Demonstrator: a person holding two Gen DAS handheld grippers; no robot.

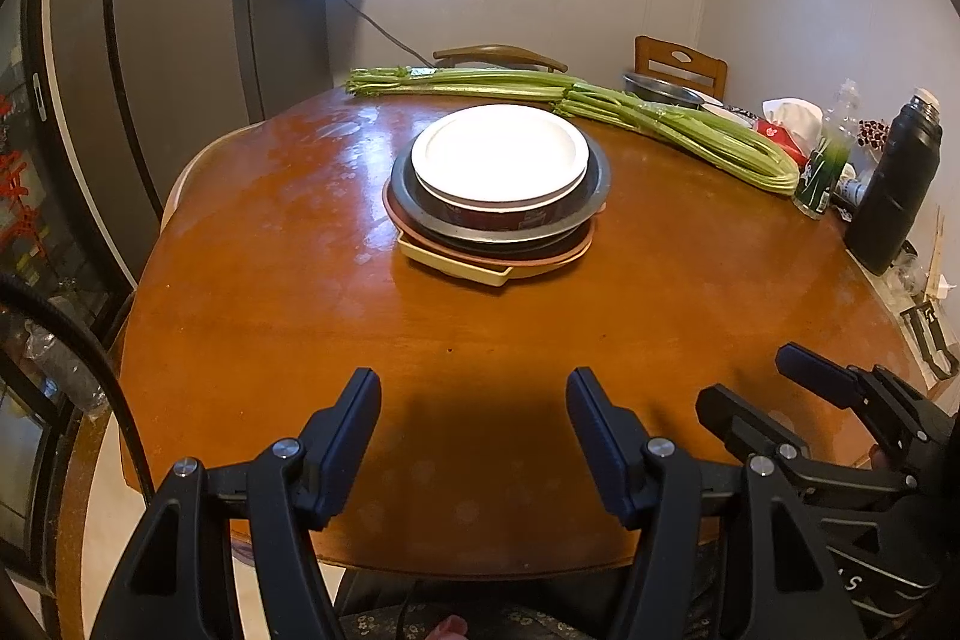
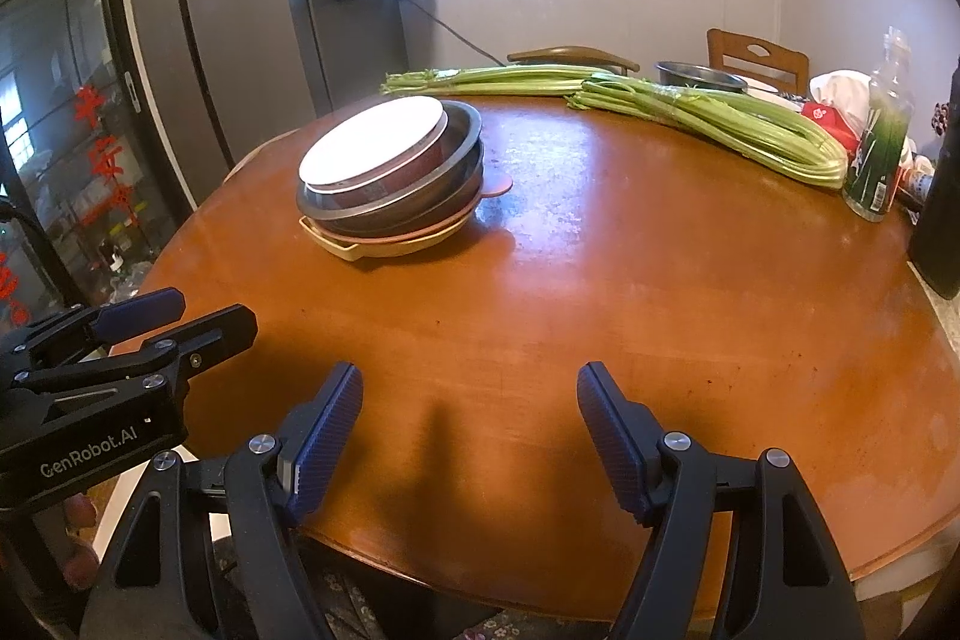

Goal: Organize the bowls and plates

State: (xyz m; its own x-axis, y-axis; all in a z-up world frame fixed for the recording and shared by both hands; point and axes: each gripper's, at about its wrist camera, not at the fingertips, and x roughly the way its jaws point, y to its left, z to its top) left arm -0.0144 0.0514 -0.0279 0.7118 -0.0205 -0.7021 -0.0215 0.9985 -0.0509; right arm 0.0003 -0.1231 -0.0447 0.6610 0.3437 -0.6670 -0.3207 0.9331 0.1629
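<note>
At centre frame of the left wrist view, a stack of dishes (image 1: 497, 196) rests on the round wooden table (image 1: 288, 292). From top to bottom the stack shows a white plate (image 1: 499, 149), a dark red bowl (image 1: 504, 215), a metal bowl (image 1: 594, 202), a pink plate (image 1: 573, 253) and a pale yellow tray (image 1: 456, 268) with a small tab handle. In the right wrist view the same stack of dishes (image 2: 393, 178) sits at upper left of centre, leaning slightly, with the white plate (image 2: 372, 141) uppermost.

Behind the stack, 2 bundles of celery (image 1: 600, 102) lie across the far side of the table, well apart from the dishes. Farther right stand a metal basin (image 1: 660, 87), a clear bottle with a green label (image 1: 831, 160) and a black flask (image 1: 897, 190). 2 wooden chairs (image 1: 681, 60) stand against the far wall, and a grey refrigerator (image 1: 180, 39) fills the left of the frame.

At lower frame, the left gripper (image 1: 474, 430) hovers over the near table edge with its 2 fingers spread wide and nothing between them. The right gripper (image 2: 470, 430) is likewise spread wide and holds nothing; it also appears at lower right of the left wrist view (image 1: 792, 388). Both grippers are well apart from the stack.
</note>
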